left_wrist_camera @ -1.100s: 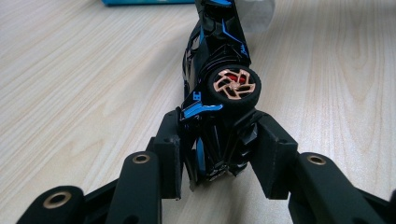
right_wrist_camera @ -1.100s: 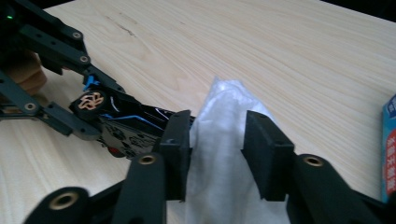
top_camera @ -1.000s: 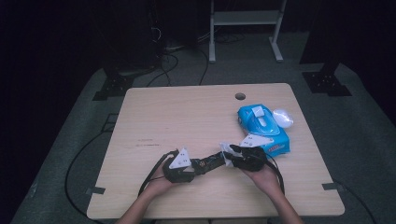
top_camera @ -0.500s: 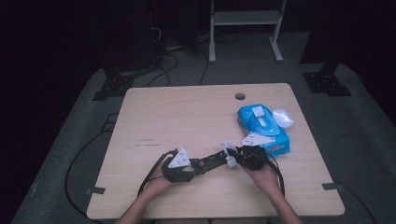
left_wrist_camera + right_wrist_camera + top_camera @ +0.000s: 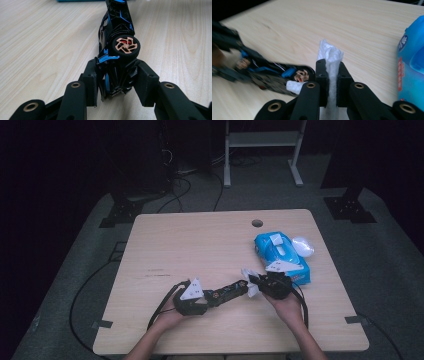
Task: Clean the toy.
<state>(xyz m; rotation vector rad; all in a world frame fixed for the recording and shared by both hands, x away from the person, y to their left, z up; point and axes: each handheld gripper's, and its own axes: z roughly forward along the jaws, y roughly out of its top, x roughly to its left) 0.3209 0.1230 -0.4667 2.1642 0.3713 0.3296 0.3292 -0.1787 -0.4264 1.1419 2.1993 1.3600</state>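
Note:
A black toy car (image 5: 117, 50) with blue trim and copper wheels lies lengthwise on the table. My left gripper (image 5: 116, 75) is shut on its near end, and in the high view that gripper (image 5: 211, 297) holds the car (image 5: 229, 291) at the front of the table. My right gripper (image 5: 333, 72) is shut on a white wipe (image 5: 329, 55) that sticks up between its pads; its jaws have just been closing on it. Part of the wipe (image 5: 248, 275) touches the far end of the car (image 5: 269, 72).
A blue pack of wipes (image 5: 280, 252) lies just behind the right hand, and its edge (image 5: 412, 57) is close on the right. A small white lid-like object (image 5: 302, 246) sits beside it. The wooden table (image 5: 200, 240) has a cable hole (image 5: 257, 223).

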